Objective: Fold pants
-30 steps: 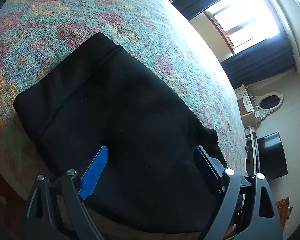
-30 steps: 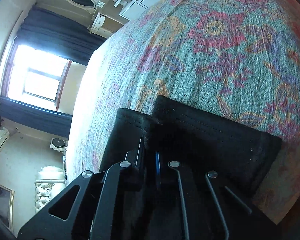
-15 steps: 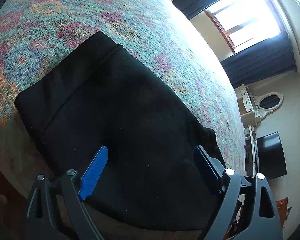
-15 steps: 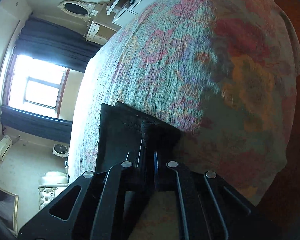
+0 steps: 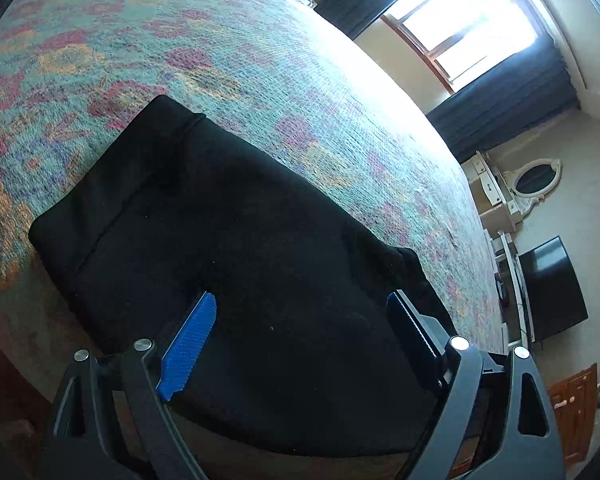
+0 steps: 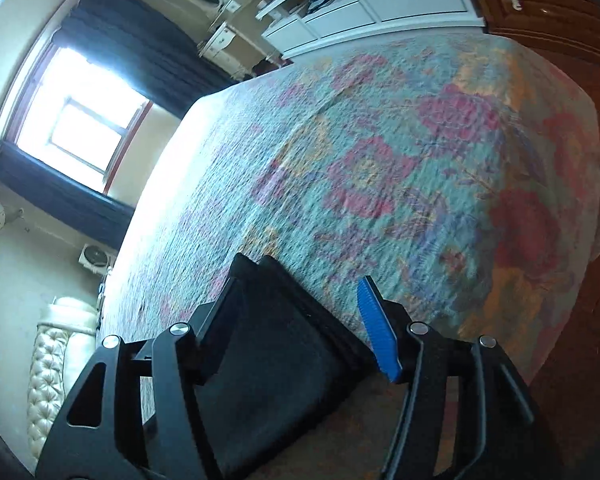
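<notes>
A bed (image 5: 260,64) with a flowered cover in teal, pink and orange fills most of both views. On it, near its edge, lie the black pants (image 5: 240,248), folded into a flat block with layered edges showing in the right wrist view. The left gripper (image 5: 300,320) hovers over the pants, its jaws spread wide with nothing pinched. The right gripper (image 6: 300,312) has just been opening; its jaws stand apart above the pants' corner, gripping nothing.

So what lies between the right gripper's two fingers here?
In the right wrist view, the right gripper has just been opening; the folded black pants lie between its fingers, resting on the floral bedspread, with neither finger pressing on them.
</notes>
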`<state>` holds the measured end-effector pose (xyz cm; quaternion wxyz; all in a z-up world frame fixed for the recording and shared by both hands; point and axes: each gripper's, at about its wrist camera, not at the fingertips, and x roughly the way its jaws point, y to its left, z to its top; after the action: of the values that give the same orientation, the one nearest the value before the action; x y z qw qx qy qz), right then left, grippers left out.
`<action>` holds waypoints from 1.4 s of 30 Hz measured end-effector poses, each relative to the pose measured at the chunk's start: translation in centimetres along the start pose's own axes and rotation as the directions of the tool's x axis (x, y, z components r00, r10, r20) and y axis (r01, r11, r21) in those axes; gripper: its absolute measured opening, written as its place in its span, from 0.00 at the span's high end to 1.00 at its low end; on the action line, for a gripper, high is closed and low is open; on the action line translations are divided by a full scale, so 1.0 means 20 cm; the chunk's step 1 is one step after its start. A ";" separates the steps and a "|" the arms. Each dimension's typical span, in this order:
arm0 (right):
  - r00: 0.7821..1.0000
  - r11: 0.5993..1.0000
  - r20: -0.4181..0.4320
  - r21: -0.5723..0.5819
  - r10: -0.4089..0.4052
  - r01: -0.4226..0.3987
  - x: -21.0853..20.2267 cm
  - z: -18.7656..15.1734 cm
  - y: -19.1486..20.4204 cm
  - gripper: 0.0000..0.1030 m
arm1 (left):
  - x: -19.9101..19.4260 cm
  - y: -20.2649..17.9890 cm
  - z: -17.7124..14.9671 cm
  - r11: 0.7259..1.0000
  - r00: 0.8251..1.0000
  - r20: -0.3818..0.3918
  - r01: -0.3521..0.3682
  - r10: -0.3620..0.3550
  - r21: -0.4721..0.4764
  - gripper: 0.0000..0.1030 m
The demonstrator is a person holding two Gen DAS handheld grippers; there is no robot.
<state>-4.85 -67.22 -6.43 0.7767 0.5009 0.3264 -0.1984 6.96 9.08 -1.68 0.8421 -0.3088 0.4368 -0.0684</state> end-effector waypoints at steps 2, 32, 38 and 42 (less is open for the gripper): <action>0.995 0.996 -0.101 -0.084 0.002 -0.010 0.11 0.03 0.05 0.35 | 0.02 -0.01 0.00 0.999 1.000 -0.007 -0.017 0.017 0.036 0.17; 0.870 0.885 -0.373 -0.209 0.321 -0.416 -0.14 -0.41 1.04 0.81 | 0.12 0.03 0.01 0.997 0.989 -0.127 -0.070 0.072 0.016 0.16; 0.823 0.840 -0.456 -0.249 0.338 -0.482 -0.05 -0.79 1.38 0.81 | 0.13 0.01 0.01 0.996 0.989 -0.122 -0.087 0.089 0.021 0.16; 0.815 0.828 -0.507 -0.302 0.279 -0.471 0.08 -1.07 1.53 0.81 | 0.14 -0.02 0.01 0.996 0.988 -0.124 -0.091 0.093 0.018 0.16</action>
<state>9.08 -34.99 6.21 0.7936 0.4115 0.4204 0.1555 8.84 7.85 -3.28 0.8174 -0.2783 0.5017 -0.0514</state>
